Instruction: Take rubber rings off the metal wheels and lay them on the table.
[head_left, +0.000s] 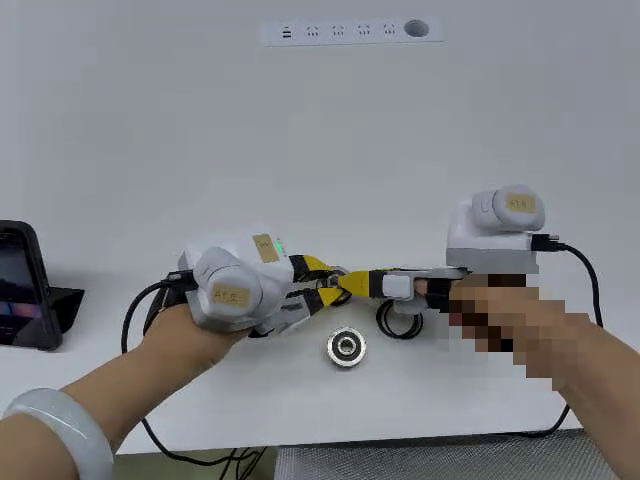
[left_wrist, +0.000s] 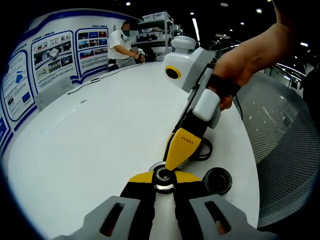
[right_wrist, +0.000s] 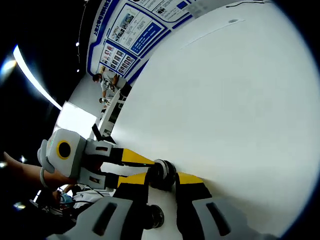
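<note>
The white tabletop (head_left: 300, 410) carried the finished work. The left gripper (left_wrist: 163, 176) had its jaws clamped on a metal wheel (head_left: 331, 284). The right gripper (right_wrist: 163, 178) met it from the opposite side, jaws closed against the same wheel's rim, apparently working at its ring. Whether that ring had come free could not be told. A second wheel (head_left: 346, 347) lay flat near the front edge; it looked bare, though not certainly. Black rubber rings (head_left: 400, 322) lay overlapping beside it, beneath the right gripper. The task looked partly done, with at least the clamped wheel left.
</note>
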